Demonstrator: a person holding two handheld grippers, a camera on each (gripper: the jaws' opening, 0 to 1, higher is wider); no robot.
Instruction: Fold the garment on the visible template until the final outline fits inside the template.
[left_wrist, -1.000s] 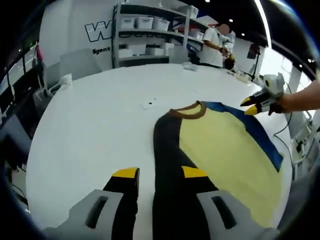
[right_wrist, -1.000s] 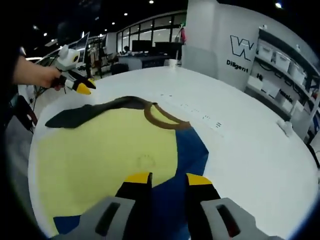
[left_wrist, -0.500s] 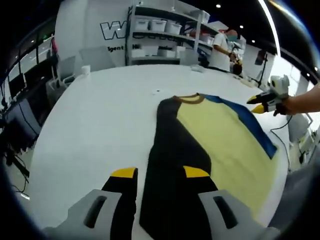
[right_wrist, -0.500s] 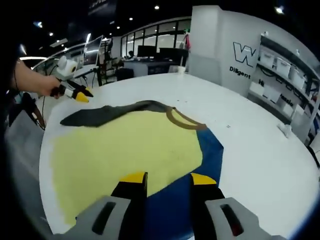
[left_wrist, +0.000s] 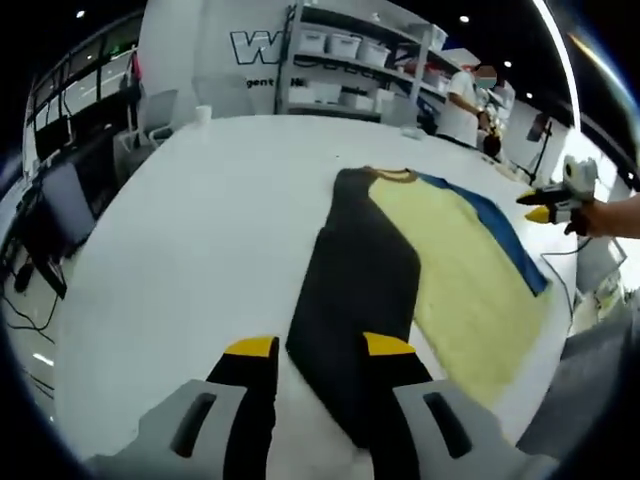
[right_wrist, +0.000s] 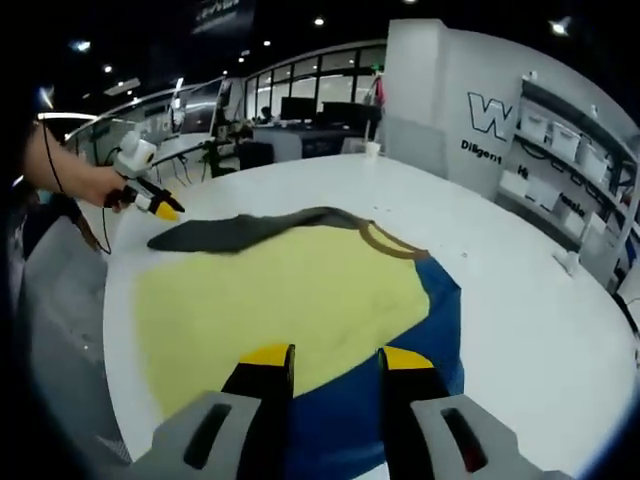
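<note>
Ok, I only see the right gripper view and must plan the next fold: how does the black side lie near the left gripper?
Observer: The black panel lies flat beside the yellow front, running from the collar to the left gripper.
Operator: Gripped?
Observer: No, its jaws stand open, the panel's near end between them.
Operator: And my gripper?
Observer: The right gripper hovers beyond the blue edge, off the garment.
</note>
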